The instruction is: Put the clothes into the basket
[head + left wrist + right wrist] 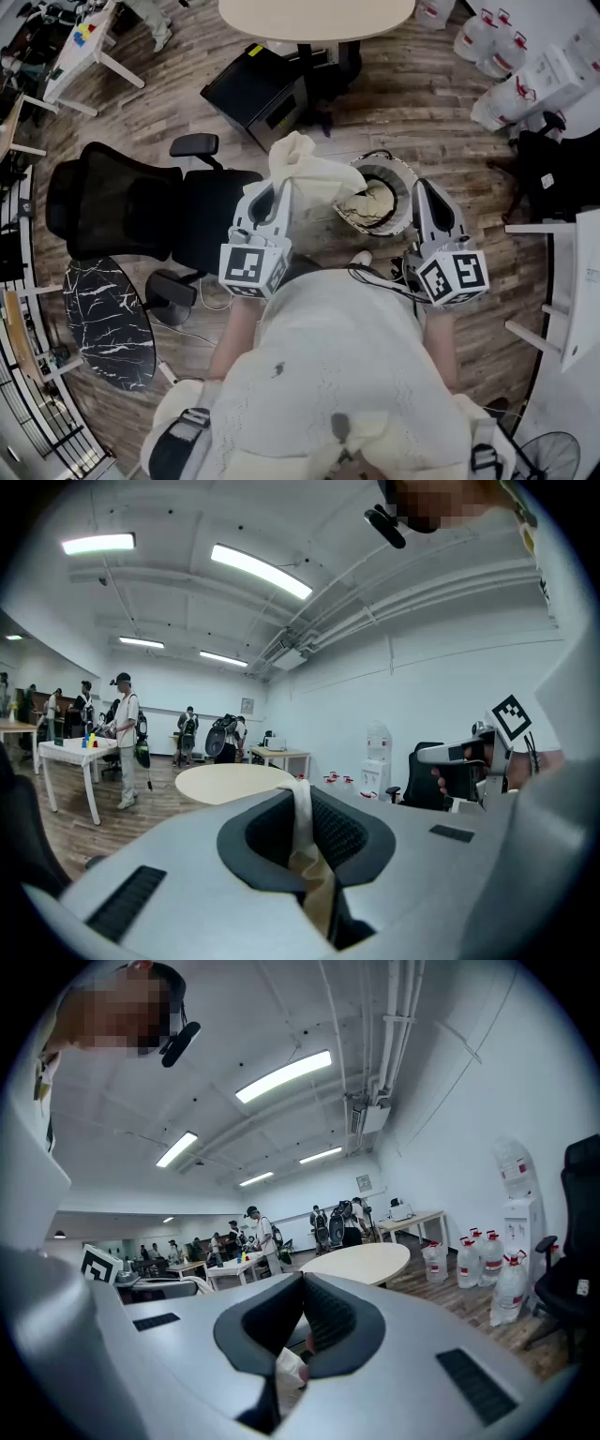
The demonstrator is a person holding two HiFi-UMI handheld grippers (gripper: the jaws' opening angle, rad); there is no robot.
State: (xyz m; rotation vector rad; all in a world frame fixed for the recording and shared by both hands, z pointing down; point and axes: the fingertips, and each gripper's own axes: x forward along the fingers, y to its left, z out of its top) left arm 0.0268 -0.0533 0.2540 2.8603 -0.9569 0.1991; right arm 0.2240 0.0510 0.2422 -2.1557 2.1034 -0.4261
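At frame centre the left tool [276,190] grips a cream garment [314,173] draping toward the basket [405,174]. The right tool [422,187] is clenched, pale fabric [289,1369] showing low between its jaws. A black office chair [122,211] crowds the left, with a black case [251,89] and round tabletop [314,17] above.

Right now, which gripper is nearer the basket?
Right. The right gripper is at the basket's right rim; the left gripper is farther off to its left. Each one's jaws pinch cream cloth.

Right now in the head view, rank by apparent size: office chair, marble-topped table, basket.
Largest to smallest:
office chair
marble-topped table
basket
The last two are close; the basket is partly hidden.
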